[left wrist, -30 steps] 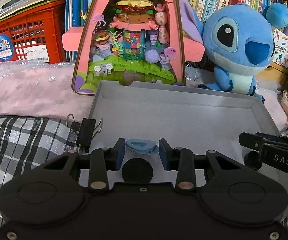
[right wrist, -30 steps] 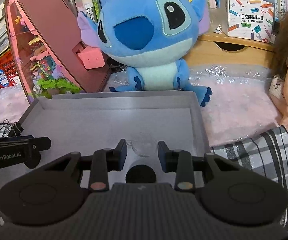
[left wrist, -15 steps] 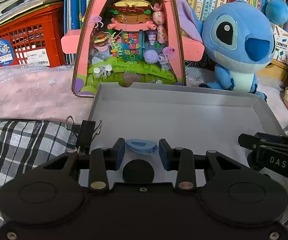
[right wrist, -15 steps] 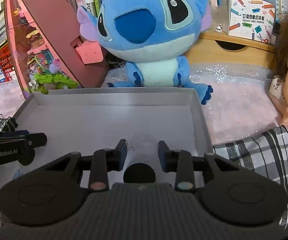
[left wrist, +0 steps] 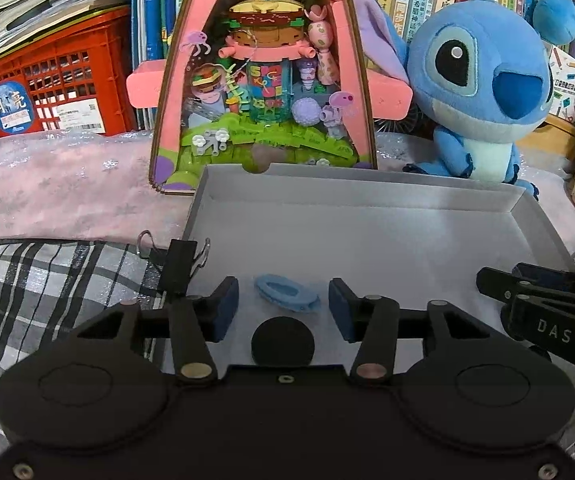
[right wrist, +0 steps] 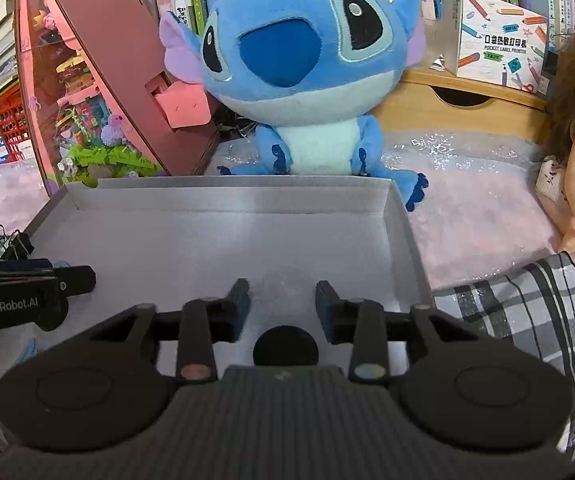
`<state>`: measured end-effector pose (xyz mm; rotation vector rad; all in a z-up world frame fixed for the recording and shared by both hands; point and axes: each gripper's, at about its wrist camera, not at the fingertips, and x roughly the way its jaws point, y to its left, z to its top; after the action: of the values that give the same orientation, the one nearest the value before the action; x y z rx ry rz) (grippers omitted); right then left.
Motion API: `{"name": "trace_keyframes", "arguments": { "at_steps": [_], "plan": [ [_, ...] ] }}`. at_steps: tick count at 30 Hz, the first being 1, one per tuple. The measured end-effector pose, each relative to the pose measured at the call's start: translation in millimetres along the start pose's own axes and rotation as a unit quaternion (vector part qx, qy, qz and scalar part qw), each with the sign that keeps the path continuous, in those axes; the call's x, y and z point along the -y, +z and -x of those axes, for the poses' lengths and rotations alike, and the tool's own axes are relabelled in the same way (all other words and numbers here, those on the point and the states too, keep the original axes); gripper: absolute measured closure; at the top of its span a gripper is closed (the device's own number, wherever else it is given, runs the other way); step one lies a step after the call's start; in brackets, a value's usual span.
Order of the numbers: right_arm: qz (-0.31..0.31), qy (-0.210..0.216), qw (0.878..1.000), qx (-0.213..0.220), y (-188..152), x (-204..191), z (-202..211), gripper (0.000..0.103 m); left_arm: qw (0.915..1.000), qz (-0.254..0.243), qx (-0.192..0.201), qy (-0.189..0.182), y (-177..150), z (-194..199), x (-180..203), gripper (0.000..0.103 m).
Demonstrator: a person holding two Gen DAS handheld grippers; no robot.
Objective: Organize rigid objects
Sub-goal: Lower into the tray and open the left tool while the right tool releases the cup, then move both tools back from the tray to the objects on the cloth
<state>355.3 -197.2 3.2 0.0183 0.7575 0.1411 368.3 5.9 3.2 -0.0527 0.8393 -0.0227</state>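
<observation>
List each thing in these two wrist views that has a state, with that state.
left gripper: jaws opening, pads clear of the blue clip.
blue clip: lying in the tray, between the pads, released.
right gripper: jaws opening, pads off the clear piece.
clear piece: resting on the tray floor.
grey tray: open, no lid.
binder clip: at the tray's left edge, handles up.

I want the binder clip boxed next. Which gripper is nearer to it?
Left. The black binder clip sits just outside the left gripper; the right gripper is across the gray box.
</observation>
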Motion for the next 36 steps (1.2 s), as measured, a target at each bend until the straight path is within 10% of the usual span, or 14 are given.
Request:
{"name": "trace_keyframes", "arguments": {
  "at_steps": [8,36],
  "plan": [
    [-0.006,-0.001,1.0,0.022,0.5,4.0,18.0,0.035,0.9998,-0.004,0.012,-0.013,3.0,24.6,-2.6,0.034],
    [0.055,0.037,0.992,0.106,-61.7,-2.0,142.5,0.008,0.9922,-0.034,0.1,-0.065,-69.2,159.4,-6.2,0.023]
  ]
}}
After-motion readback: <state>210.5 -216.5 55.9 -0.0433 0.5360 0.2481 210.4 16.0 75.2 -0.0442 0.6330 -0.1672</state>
